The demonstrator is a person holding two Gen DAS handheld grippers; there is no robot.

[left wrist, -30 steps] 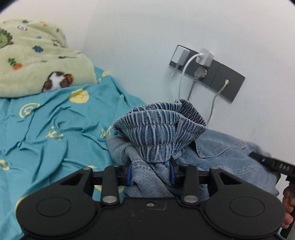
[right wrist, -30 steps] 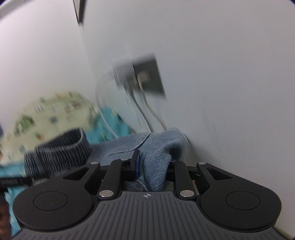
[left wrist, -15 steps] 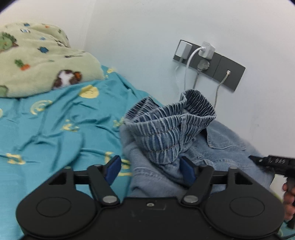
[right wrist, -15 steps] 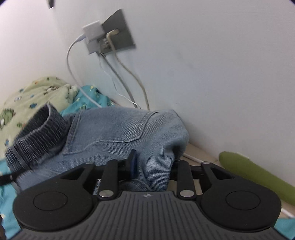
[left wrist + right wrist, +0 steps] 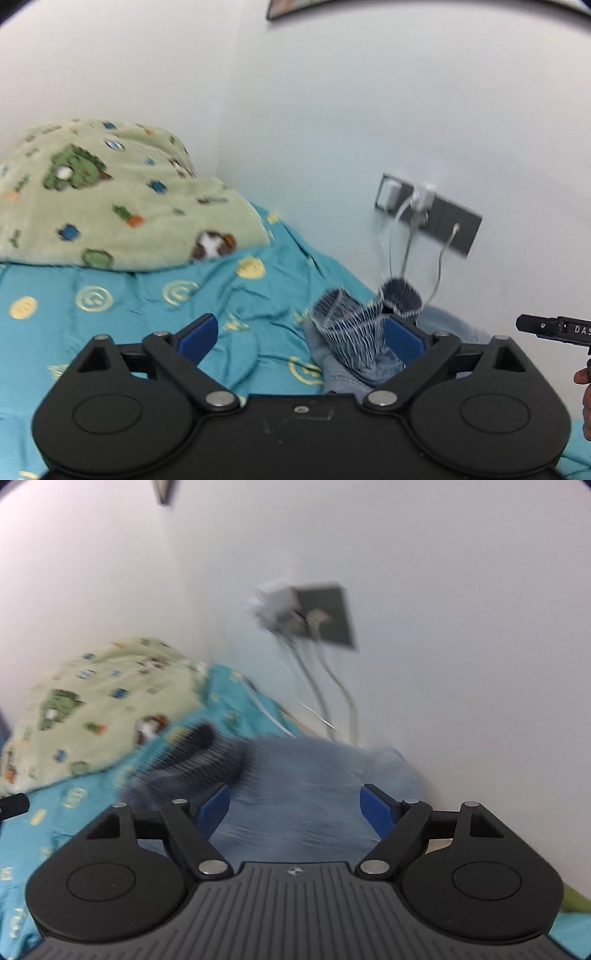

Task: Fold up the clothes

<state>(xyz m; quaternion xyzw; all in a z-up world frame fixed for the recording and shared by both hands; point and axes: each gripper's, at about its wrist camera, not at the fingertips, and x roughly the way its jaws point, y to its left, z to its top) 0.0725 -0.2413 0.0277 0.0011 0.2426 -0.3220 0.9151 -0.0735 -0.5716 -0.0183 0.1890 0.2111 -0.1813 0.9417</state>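
Note:
A pair of blue jeans (image 5: 314, 775) lies folded on the teal bedsheet (image 5: 129, 295) against the white wall, its ribbed elastic waistband (image 5: 354, 325) bunched up at the left end. My left gripper (image 5: 301, 334) is above and behind the jeans with its jaws opening wide; the waistband shows beside the right blue pad (image 5: 400, 334), which does not press on it. My right gripper (image 5: 295, 803) hangs over the denim, jaws opening, pads off the cloth. Its tip (image 5: 546, 326) shows at the right edge of the left wrist view.
A green patterned fleece blanket (image 5: 110, 206) is piled at the head of the bed in the corner. A grey socket strip (image 5: 432, 218) with chargers and hanging cables sits on the wall just above the jeans. A green object (image 5: 576, 897) lies at the right by the wall.
Both grippers let go of the jeans and opened wide. Both pulled up and back from the garment, which now lies on the bed near the wall.

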